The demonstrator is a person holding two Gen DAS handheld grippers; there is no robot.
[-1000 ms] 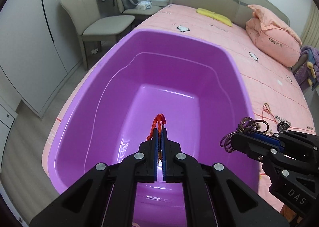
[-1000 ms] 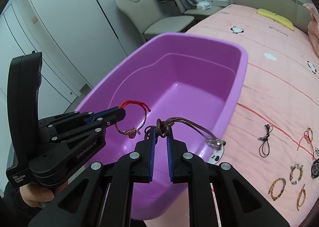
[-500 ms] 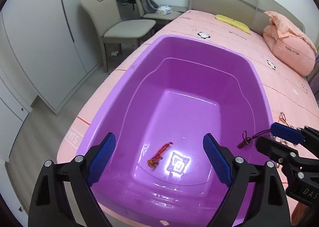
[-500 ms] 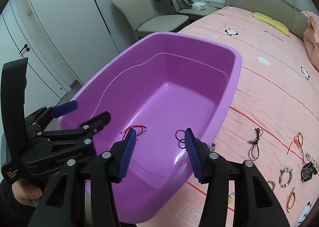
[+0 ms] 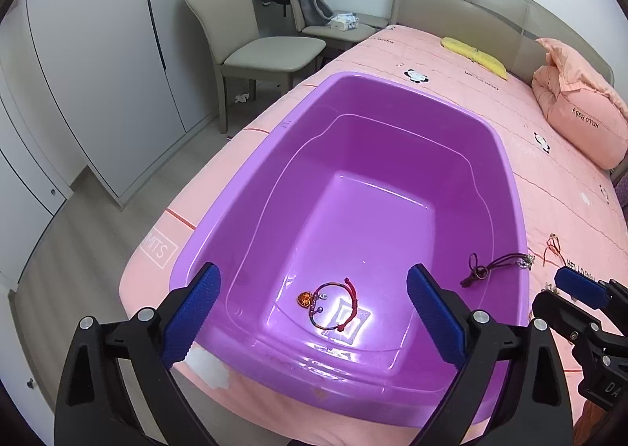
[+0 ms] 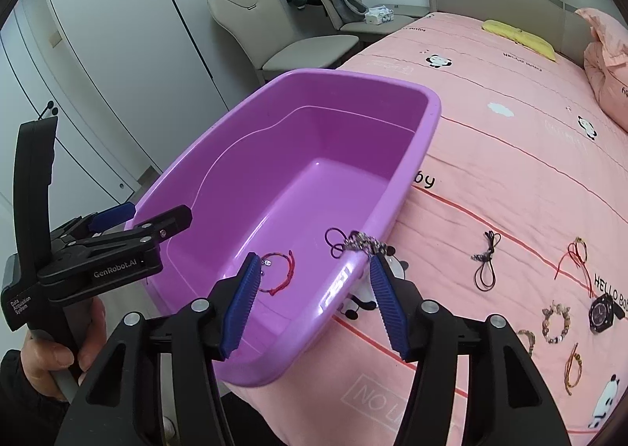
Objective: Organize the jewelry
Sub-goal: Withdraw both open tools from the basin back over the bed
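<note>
Pink bed (image 6: 510, 171); cord necklace (image 6: 355, 242) draped over tub (image 5: 243, 187) rim, ends unclear.

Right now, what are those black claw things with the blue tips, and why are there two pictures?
They are two grabbing tools, and a person holds one in each hand. Each tool has a little camera looking out along its two fingers, so you get one picture from each. The left gripper and the right gripper are both wide open and hold nothing. Below them a purple tub sits on a pink bed. A red bracelet lies on the tub's bottom. A dark cord necklace hangs over the tub's rim, half in and half out. More jewelry waits on the bed: a black cord, a beaded bracelet and a black watch.
</note>
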